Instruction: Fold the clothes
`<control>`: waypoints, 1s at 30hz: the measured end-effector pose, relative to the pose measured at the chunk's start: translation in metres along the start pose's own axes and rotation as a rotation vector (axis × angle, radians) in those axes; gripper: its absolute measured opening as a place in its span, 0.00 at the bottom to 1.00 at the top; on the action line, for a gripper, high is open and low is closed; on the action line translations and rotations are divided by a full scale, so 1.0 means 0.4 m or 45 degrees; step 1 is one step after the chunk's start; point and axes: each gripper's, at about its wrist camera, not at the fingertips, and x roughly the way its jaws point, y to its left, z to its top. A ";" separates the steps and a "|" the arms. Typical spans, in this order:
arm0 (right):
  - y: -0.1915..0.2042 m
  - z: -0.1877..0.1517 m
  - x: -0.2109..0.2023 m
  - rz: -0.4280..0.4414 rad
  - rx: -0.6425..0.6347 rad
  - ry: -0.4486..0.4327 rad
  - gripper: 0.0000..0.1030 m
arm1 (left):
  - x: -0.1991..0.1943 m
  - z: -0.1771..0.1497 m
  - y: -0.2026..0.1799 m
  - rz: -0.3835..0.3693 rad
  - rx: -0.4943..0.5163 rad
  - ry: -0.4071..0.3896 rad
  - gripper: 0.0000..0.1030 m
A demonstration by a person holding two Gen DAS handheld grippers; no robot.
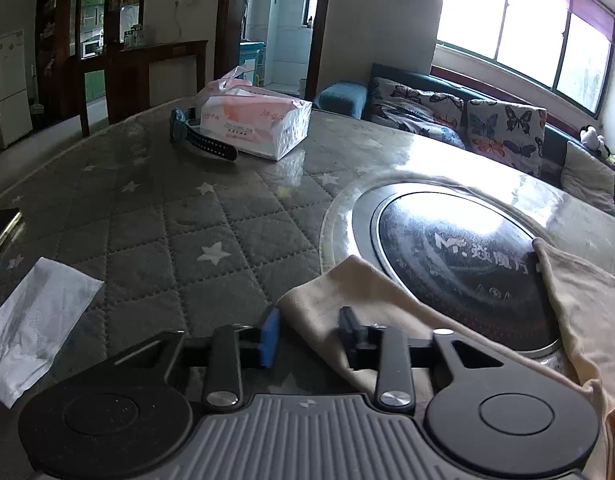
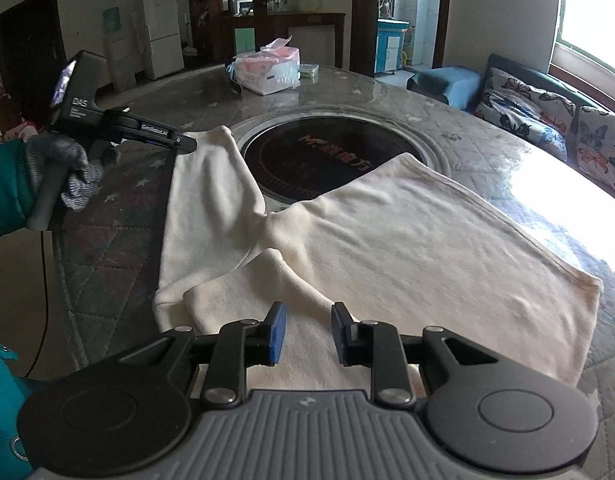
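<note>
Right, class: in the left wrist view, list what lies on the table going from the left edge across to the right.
White tissue sheet → dark watch → tissue pack → round black hob → cream garment.

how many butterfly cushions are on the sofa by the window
2 show: one butterfly cushion nearer the doorway end of the sofa, another beside it toward the window. More may be hidden.

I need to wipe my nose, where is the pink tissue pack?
The pink-and-white plastic tissue pack sits at the far side of the grey quilted star-pattern table cover, beyond the round black cooktop, with a dark wristwatch to its left.
</note>
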 end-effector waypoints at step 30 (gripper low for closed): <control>-0.107 -0.196 -0.219 -0.215 0.318 -0.190 0.25 | -0.430 -0.042 -0.526 -0.855 0.413 -0.261 0.05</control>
